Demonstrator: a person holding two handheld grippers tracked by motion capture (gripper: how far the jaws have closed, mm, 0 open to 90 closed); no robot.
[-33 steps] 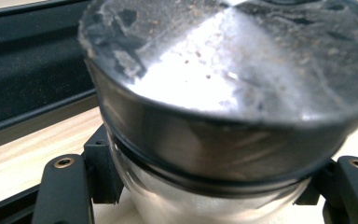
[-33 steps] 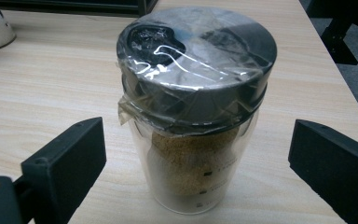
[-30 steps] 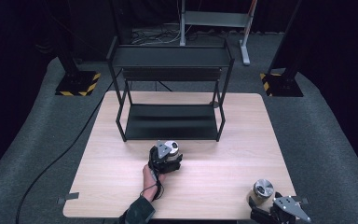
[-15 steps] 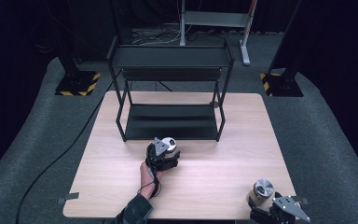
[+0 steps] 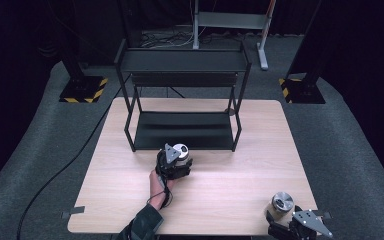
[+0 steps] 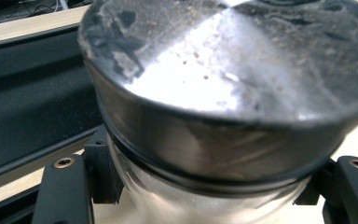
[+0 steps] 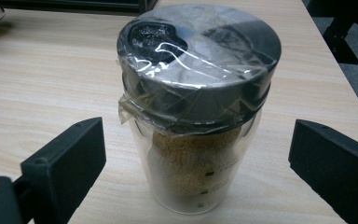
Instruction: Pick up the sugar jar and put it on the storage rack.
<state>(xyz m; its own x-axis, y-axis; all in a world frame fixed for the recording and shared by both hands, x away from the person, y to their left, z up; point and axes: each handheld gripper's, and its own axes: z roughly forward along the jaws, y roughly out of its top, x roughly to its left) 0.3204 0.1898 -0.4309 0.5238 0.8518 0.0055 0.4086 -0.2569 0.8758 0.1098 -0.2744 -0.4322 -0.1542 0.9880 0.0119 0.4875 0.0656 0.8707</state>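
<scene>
The right gripper [image 7: 196, 177] sits at the table's [image 5: 230, 200] near edge, jaws wide apart either side of a spice jar [image 7: 196, 102], not touching it. Farther in, the left gripper [image 5: 174, 162] clamps a second jar [image 6: 223, 93] just before the rack [image 5: 182, 131]. This one looks gripped low on the glass, so it could tip or slip if swung quickly toward the shelf.

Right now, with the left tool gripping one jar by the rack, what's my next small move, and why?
Probably ease the left tool forward and set its jar on the rack's lower shelf, just ahead. The second jar sits between the right tool's open jaws.
</scene>
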